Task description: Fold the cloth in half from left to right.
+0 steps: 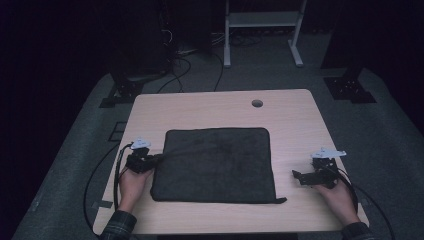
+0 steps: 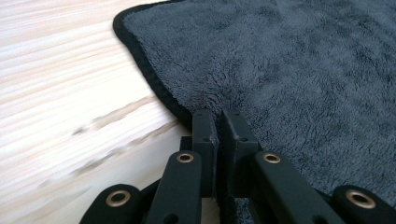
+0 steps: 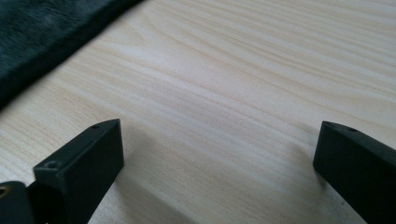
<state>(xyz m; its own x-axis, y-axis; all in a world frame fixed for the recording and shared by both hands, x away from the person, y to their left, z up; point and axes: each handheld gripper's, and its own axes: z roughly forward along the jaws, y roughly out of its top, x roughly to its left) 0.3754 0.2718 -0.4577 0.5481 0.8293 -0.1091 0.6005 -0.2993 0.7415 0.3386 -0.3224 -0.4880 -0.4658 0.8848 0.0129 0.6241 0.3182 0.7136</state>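
Leftmost, your left hand (image 1: pixel 131 182) came in from the near edge of the table (image 1: pixel 295 125), sleeve at the bottom of the high view. It carried the left gripper (image 1: pixel 159 158), cable looping off the table's left side. In the left gripper view its jaws were clamped together on the hemmed left edge of the dark cloth (image 2: pixel 299 74); the black binding ran right up to the pads and a sliver of pile sat pinched between them. The wood grain beside that edge was streaked with blur.

Centre: the cloth (image 1: pixel 215 165) lay spread flat on the light wooden table, roughly square, nearer the front edge than the back. Its near right corner trailed a small dark tab toward the right. A round hole (image 1: pixel 257 103) sat in the tabletop beyond the cloth, well apart from it.

Right: your right hand (image 1: pixel 340 197) held the right gripper (image 1: pixel 298 176) low over bare wood, near the cloth's right edge but apart from it. In the right gripper view its jaws stood wide apart with nothing between them, the cloth (image 3: pixel 42 32) off in the upper left corner.
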